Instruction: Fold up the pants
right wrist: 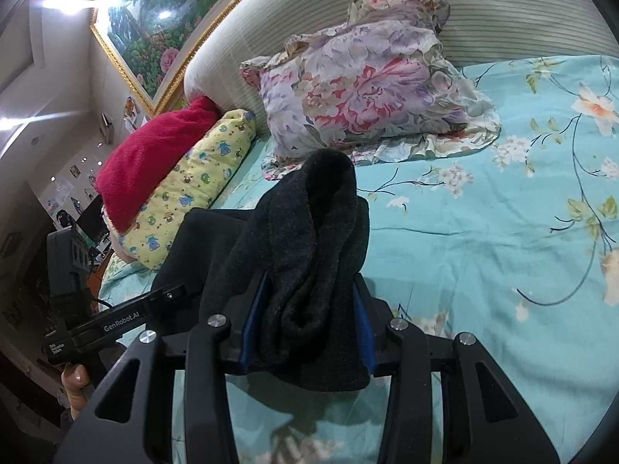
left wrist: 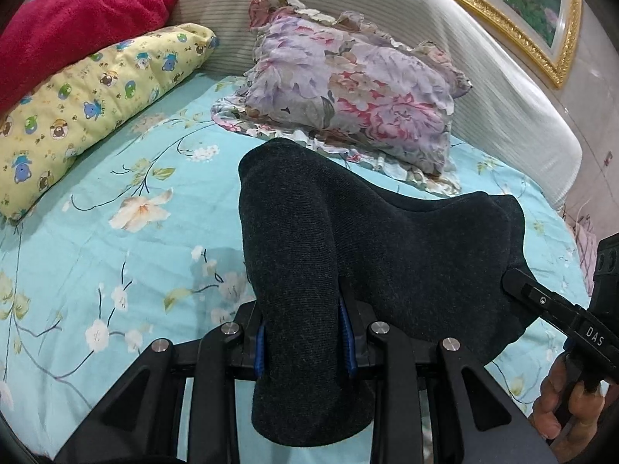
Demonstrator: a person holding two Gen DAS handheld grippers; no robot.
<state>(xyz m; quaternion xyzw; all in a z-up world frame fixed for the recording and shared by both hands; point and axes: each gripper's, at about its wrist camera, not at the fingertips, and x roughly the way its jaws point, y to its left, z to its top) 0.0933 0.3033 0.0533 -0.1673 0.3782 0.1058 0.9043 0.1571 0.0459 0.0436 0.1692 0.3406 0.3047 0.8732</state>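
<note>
The left gripper [left wrist: 305, 342] is clamped on a fold of the dark pants [left wrist: 387, 255], which hang raised above the bed [left wrist: 116, 232]. The right gripper [right wrist: 307, 332] clamps another bunched fold of the same pants. A floral pillow [left wrist: 348, 92] lies beyond, against the headboard [left wrist: 232, 11].

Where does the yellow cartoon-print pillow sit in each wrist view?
Left wrist view: the yellow cartoon-print pillow lies at far left, under the red blanket.
Right wrist view: it lies left of centre, again under the red blanket, just past the dark pants.
Shared landmark: the floral ruffled pillow against the headboard; the yellow pillow is left of it in both views.
</note>
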